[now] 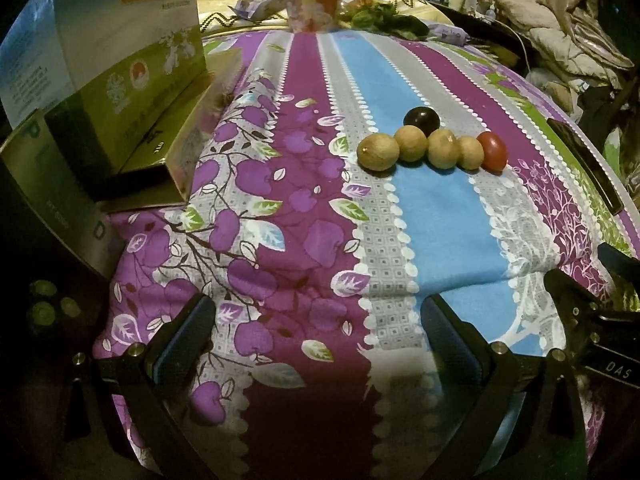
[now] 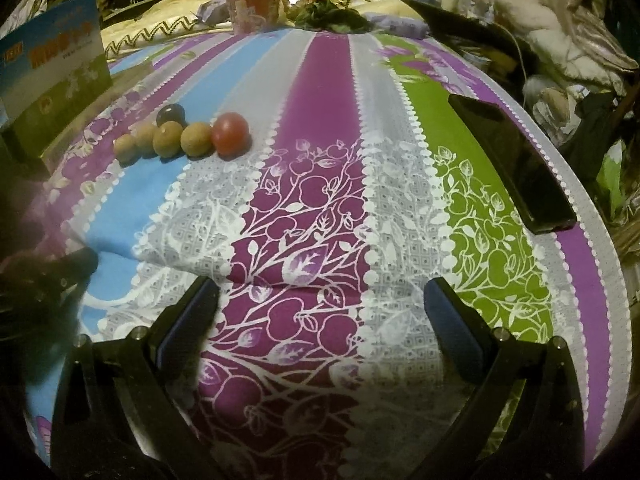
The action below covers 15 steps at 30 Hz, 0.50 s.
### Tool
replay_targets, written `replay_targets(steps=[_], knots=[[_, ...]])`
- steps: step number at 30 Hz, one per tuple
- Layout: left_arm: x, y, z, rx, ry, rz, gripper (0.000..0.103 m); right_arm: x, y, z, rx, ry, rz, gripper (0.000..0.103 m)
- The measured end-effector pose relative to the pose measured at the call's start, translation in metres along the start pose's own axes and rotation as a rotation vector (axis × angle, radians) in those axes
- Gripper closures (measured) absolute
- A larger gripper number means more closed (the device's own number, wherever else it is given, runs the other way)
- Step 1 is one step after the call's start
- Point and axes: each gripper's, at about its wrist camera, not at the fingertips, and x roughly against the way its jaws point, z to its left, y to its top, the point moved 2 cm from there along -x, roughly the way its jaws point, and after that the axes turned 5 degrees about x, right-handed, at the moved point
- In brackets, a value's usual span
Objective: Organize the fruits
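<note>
Left gripper (image 1: 316,312): released, empty.
Right gripper (image 2: 320,296): released, empty.
Fruits: four brown fruits (image 1: 418,148), red tomato (image 1: 493,151) in row; dark plum (image 1: 421,119) behind.

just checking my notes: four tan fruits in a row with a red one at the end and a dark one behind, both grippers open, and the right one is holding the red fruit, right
Not quite. The right gripper is open but holds nothing; the right wrist view shows only bedspread between its fingers. The red fruit lies at the end of the row of tan fruits, the dark fruit behind. The left gripper is open too.
</note>
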Motion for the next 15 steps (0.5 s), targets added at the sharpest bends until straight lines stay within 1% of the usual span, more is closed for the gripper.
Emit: replay_targets(steps=[15], knots=[[-0.0006, 0.0014, -0.0017, -0.002, 0.002, 0.001, 0.000, 0.0000, 0.0002, 0.0007, 0.000, 0.001, 0.000, 0.000]])
